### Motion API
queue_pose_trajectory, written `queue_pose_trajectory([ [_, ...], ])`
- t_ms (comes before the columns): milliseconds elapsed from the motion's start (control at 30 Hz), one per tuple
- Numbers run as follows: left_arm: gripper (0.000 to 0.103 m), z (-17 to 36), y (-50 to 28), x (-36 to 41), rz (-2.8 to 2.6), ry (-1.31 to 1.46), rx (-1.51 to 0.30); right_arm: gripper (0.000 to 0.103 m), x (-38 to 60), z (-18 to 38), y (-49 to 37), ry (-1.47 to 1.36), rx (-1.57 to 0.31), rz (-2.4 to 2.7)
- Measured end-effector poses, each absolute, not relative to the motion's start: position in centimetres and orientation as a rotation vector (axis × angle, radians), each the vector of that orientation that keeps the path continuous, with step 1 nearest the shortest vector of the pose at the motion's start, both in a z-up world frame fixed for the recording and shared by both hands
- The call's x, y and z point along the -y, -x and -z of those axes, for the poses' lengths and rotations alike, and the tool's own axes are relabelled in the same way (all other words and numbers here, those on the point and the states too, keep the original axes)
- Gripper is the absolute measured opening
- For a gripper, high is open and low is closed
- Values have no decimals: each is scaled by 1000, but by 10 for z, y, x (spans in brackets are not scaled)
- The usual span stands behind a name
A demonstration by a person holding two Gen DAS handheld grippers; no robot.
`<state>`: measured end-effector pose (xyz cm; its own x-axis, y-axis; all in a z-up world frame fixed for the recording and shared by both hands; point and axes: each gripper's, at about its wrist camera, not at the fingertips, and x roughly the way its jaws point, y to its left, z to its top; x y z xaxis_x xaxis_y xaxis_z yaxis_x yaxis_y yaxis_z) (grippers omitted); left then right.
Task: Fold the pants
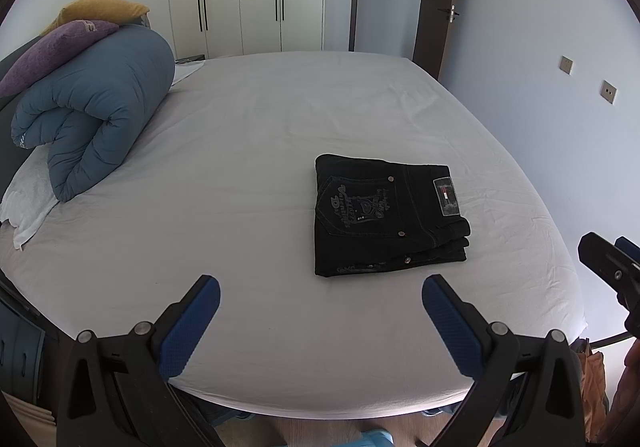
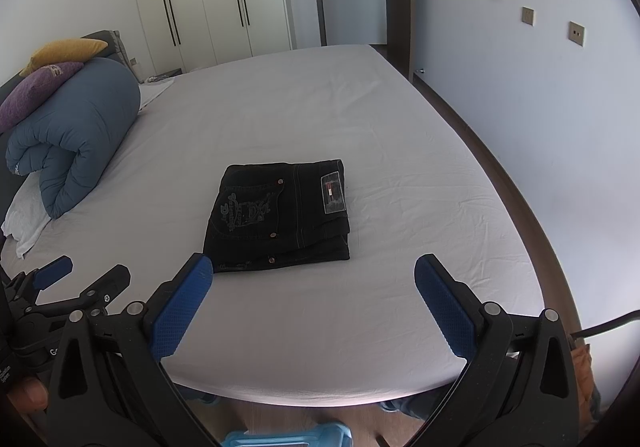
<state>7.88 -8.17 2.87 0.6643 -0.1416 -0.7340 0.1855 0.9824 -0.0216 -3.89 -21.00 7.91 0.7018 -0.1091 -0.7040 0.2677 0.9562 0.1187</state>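
- Left wrist view: your left gripper [image 1: 320, 311] is spread wide w/ nothing in it, near the bed [image 1: 260, 119] edge.
- Right gripper [image 2: 314, 293] too – spread, empty.
- Pants [image 2: 280, 215] lie folded in a compact stack mid-bed, untouched.
- Risk: a snagged top layer would drag the stack apart – lift clear.

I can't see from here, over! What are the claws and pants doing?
Left claw open, right claw open, both empty. Black pants folded flat on bed sheet. Nothing in the way.
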Motion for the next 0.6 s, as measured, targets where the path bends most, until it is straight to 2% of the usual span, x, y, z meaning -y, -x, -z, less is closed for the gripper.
queue_pose_trajectory([
  [600,103,-28,-78,82,189,-55,-829,103,208,-73,41,-223,-773,212],
])
